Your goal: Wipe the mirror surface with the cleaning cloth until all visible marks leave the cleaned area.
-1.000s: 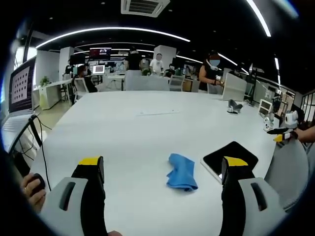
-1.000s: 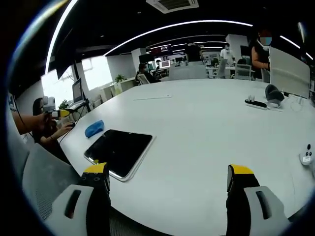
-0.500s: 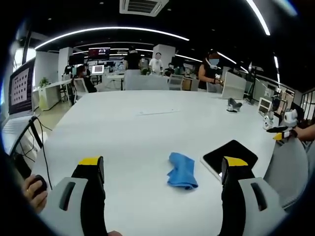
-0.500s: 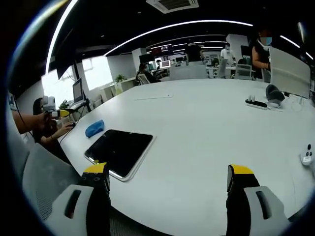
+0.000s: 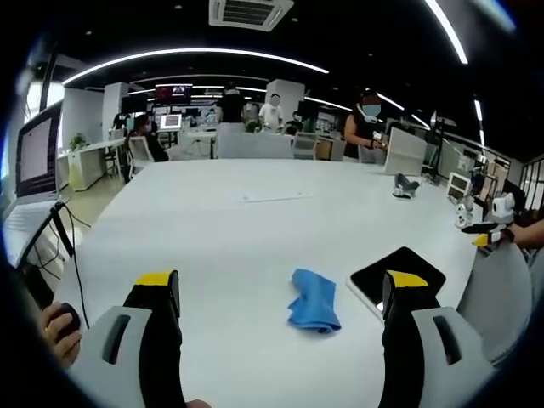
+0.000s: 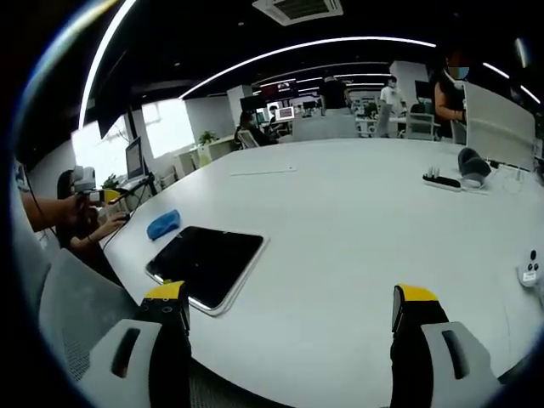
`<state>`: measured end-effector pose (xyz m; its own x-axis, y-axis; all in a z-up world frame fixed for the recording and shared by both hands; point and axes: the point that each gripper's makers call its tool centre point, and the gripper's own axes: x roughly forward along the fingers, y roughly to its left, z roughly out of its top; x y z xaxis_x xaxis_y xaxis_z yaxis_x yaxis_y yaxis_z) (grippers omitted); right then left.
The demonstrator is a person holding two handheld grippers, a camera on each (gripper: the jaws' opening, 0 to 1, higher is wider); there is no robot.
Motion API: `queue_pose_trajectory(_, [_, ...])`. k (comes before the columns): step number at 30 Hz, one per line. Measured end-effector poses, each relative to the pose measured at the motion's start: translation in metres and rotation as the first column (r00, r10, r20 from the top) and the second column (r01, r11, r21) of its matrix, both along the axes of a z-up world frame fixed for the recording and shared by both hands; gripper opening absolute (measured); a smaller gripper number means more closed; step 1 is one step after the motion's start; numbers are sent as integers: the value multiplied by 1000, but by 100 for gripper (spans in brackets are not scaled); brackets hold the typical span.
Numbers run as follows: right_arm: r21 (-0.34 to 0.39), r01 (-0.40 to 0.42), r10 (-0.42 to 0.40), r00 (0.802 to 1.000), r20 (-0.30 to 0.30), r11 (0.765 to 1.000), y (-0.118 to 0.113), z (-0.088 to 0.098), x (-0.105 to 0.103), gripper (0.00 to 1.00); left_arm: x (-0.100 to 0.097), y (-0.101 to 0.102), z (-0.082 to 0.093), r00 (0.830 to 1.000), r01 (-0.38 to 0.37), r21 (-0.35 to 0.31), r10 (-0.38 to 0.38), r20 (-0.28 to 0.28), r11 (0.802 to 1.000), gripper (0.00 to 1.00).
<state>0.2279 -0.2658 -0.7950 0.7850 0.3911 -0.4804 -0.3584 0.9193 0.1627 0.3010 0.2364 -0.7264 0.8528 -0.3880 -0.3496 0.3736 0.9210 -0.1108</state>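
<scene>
Both tongs hold nothing, jaws spread wide apart above the white table (image 5: 238, 229). Left tongs (image 5: 280, 293), in the left gripper view, show two black jaws with yellow tips rising from the bottom edge; between them, nearer the right jaw, lies the blue cloth (image 5: 314, 300), crumpled flat on the table and not touched by either jaw. Just beyond the right jaw's tip lies the mirror (image 5: 393, 270), a dark flat slab with a pale rim, partly hidden by that jaw and apart from the cloth. Right tongs (image 6: 289, 308), in the right gripper view, hover over the near table edge with the same yellow-tipped jaws; the mirror (image 6: 206, 260) lies flat just ahead of the left jaw, its near corner close to that jaw's tip, and the cloth (image 6: 162, 223) sits past the mirror's far corner, near but not touching it. Farther out in that view, at the left edge, a hand holds the left tongs (image 6: 100, 196) level with the table. A power strip (image 6: 444, 179) and a grey headset (image 6: 473, 162) lie well apart on the right side of the table, and a small white remote (image 6: 532, 267) sits near the right edge. A laptop (image 5: 34, 157) stands at the left in the left gripper view, with people and desks far behind.
</scene>
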Motion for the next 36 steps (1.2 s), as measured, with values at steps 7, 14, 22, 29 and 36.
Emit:
queue_pose_trajectory(7, [3,1,-1,1000,5,1000,0,1,0,99,-4,-1,0,1000,1,3,-1,-2,1000,99])
queue_pose_trajectory(14, [2,-2,2,1000,1,1000,0,0,-1,99,-3,3,5,1000,-11,-2,11,7,1000,99])
queue_pose_trajectory(22, [3,-1,1,1000,0,1000,1,-1,0,99,-5,1,4,1000,-11,-3,11,5,1000,99])
queue_pose_trajectory(29, [3,-2,2,1000,0,1000,2,-1,-1,99,-4,2,5,1000,-12,-4,12,8,1000,99])
queue_pose_trajectory(36, [4,-1,1,1000,0,1000,1,-1,0,99,-4,4,5,1000,-17,-2,17,6,1000,99])
